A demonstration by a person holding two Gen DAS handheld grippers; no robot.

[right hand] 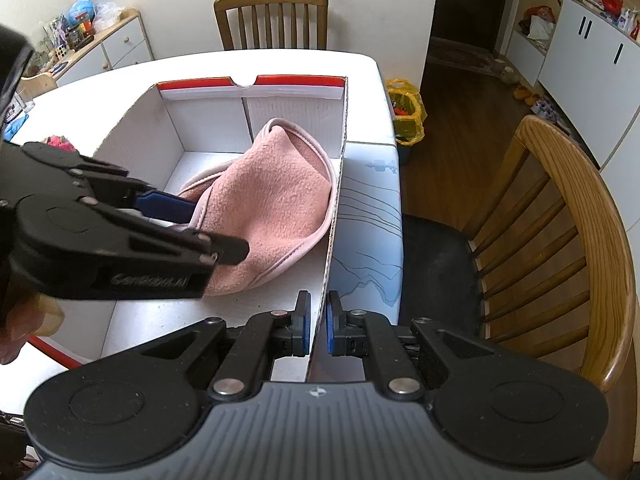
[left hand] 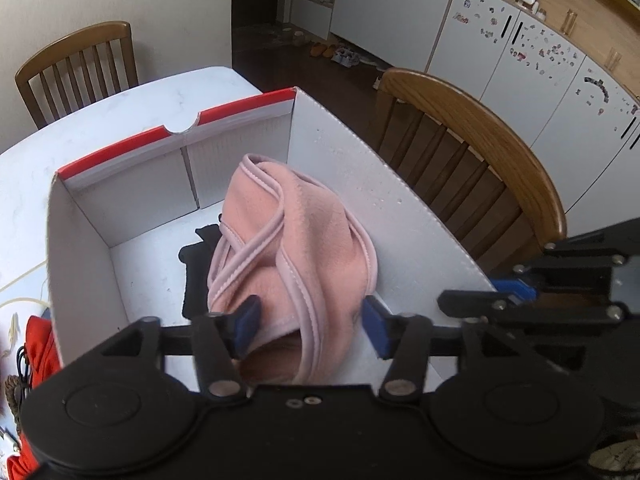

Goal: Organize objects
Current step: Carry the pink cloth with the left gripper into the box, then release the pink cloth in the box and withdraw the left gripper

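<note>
The left gripper (left hand: pixel 310 326) hangs over the near end of an open white box (left hand: pixel 340 152) with a red rim. Its blue pads (left hand: pixel 249 320) stand apart at either side of a pink fleece cloth (left hand: pixel 296 248) heaped inside; neither pad visibly presses it. A black item (left hand: pixel 196 264) lies on the box floor at the cloth's 9 o'clock, partly under it. The right gripper (left hand: pixel 516 288) shows at 3 o'clock, by the box's wall. Red fabric (left hand: pixel 38 344) lies at 8 o'clock on the table (left hand: pixel 120 112); one chair (left hand: pixel 80 64) stands at 11, another (left hand: pixel 472 168) at 2.
</note>
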